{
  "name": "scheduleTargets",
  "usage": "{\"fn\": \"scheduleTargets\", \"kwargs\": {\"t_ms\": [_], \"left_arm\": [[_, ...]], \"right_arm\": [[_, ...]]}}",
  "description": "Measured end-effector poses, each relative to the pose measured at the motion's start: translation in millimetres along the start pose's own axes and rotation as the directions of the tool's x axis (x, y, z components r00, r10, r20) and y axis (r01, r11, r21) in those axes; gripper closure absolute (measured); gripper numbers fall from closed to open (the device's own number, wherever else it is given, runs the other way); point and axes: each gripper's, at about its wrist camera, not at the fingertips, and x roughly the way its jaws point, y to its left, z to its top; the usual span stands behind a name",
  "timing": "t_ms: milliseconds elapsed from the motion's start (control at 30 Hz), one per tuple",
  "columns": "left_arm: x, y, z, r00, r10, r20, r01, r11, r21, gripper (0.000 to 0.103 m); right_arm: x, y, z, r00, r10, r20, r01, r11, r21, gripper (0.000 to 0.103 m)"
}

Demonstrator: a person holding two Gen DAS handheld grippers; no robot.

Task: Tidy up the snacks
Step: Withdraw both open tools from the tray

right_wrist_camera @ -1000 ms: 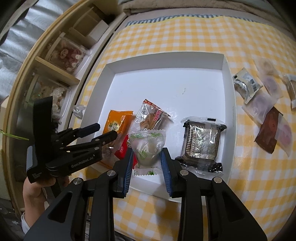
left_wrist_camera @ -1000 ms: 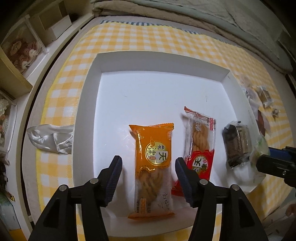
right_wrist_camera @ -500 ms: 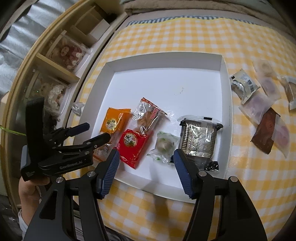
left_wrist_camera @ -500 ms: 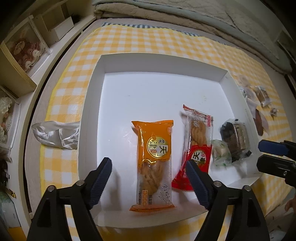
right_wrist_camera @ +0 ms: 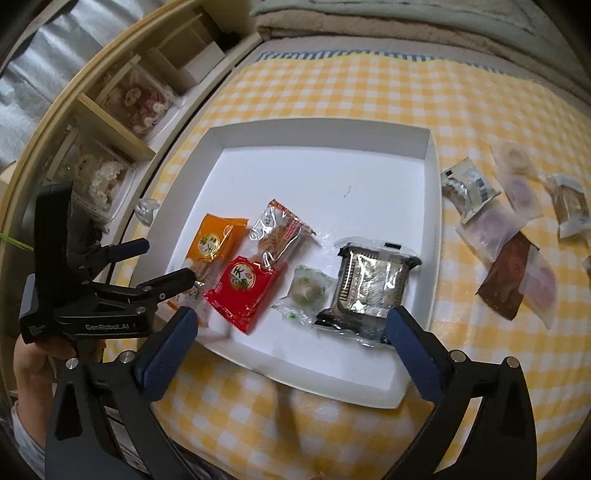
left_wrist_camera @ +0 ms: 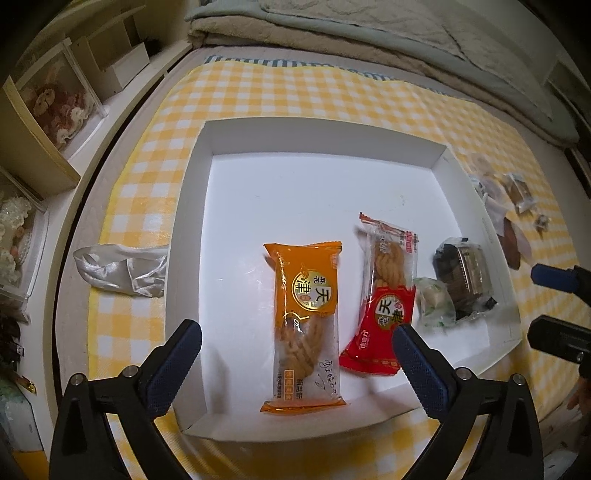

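Observation:
A white tray [left_wrist_camera: 325, 162] [right_wrist_camera: 321, 136] lies on the yellow checked cloth. In it lie an orange twist-snack pack [left_wrist_camera: 306, 317] [right_wrist_camera: 214, 240], a red twist-snack pack [left_wrist_camera: 384, 295] [right_wrist_camera: 255, 273], a small green-and-white packet [left_wrist_camera: 434, 301] [right_wrist_camera: 306, 291] and a dark foil pack [left_wrist_camera: 463, 273] [right_wrist_camera: 373, 288]. My left gripper [left_wrist_camera: 295, 365] is open and empty above the tray's near edge; it also shows in the right wrist view [right_wrist_camera: 155, 262]. My right gripper [right_wrist_camera: 291, 350] is open and empty over the near rim; its fingers [left_wrist_camera: 554, 277] show at the right of the left wrist view.
Several loose snack packets [right_wrist_camera: 509, 236] [left_wrist_camera: 509, 206] lie on the cloth right of the tray. A crumpled silver wrapper [left_wrist_camera: 122, 266] lies left of it. Wooden shelves [right_wrist_camera: 110, 118] with boxes stand along the left. Folded blankets [left_wrist_camera: 369, 33] lie at the back.
My right gripper opened and let the green-and-white packet go into the tray, then drew back. My left gripper opened wider and pulled back a little.

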Motion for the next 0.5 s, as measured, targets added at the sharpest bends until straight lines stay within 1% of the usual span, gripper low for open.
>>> {"fn": "scheduleTargets", "kwargs": {"t_ms": [167,400,500], "left_arm": [[-10.1,-2.1,-2.8,1.000,-0.001,0.014,0.001,1.000,0.002,0.000],[-36.5,-4.7,-8.7,0.998,-0.013,0.058,0.014,1.000,-0.006,0.000],[-48.3,-6.6,-13.1,0.997,-0.007,0.074,0.007,1.000,-0.003,0.000]], "right_arm": [[-6.2,-1.5,-2.6,0.999,-0.025,0.029,0.025,0.999,-0.026,0.000],[-13.9,1.2,-7.9,0.997,-0.059,0.058,0.064,0.995,-0.072,0.000],[-17.3,1.2,-11.0,0.995,-0.068,0.066,0.073,0.994,-0.082,0.000]]}}
